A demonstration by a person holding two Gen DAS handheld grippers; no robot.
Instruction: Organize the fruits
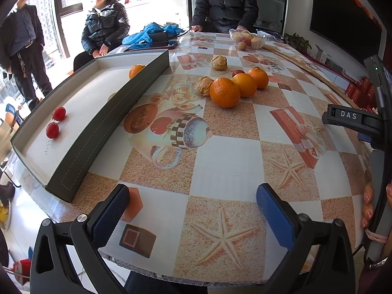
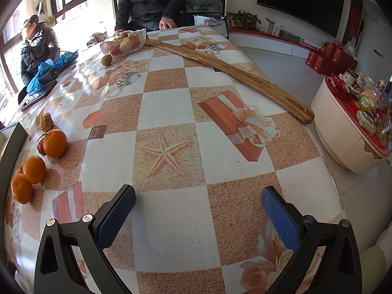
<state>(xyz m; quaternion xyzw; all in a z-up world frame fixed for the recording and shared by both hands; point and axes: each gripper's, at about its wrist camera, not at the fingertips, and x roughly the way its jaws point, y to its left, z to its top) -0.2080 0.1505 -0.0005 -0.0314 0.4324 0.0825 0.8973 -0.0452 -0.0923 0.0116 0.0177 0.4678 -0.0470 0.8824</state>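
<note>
Left claw spread wide, empty, above the near edge of the tabletop. Right claw likewise wide, holding nothing. Three oranges mid-tabletop; two tomatoes and one orange in the box along the left edge.

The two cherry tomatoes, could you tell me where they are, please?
In the left wrist view, the cherry tomatoes lie inside the box at left, far from its orange.

Both wrist views face across the table, sharing 3 oranges.
</note>
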